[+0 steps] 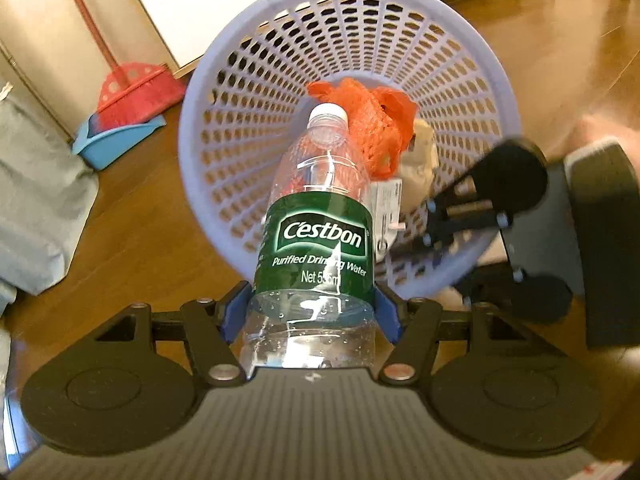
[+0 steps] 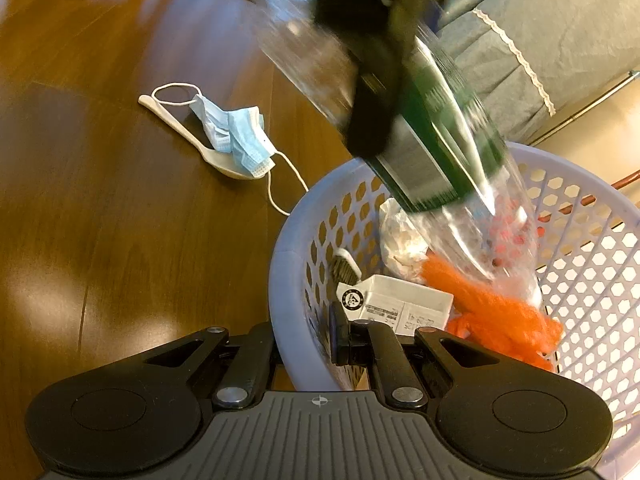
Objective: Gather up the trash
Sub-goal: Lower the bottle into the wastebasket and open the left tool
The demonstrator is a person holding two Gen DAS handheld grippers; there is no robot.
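My left gripper (image 1: 312, 310) is shut on a clear water bottle (image 1: 320, 240) with a green label, its white cap pointing into a tilted lavender basket (image 1: 472, 60). In the right wrist view the same bottle (image 2: 452, 140) hangs blurred over the basket (image 2: 580, 240), held by the left gripper (image 2: 372, 92). My right gripper (image 2: 302, 340) is shut on the basket's near rim, one finger outside and one inside; the left wrist view shows it as the right gripper (image 1: 472, 216). Inside lie an orange net bag (image 2: 492, 312), a white carton (image 2: 400, 300) and crumpled paper (image 2: 400, 236).
A blue face mask (image 2: 236, 136) lies across a white plastic spoon (image 2: 172, 120) on the wooden floor left of the basket. A red brush (image 1: 136, 92) in a blue dustpan (image 1: 116, 140) stands by the wall. Grey-blue fabric (image 2: 540, 20) hangs at the side.
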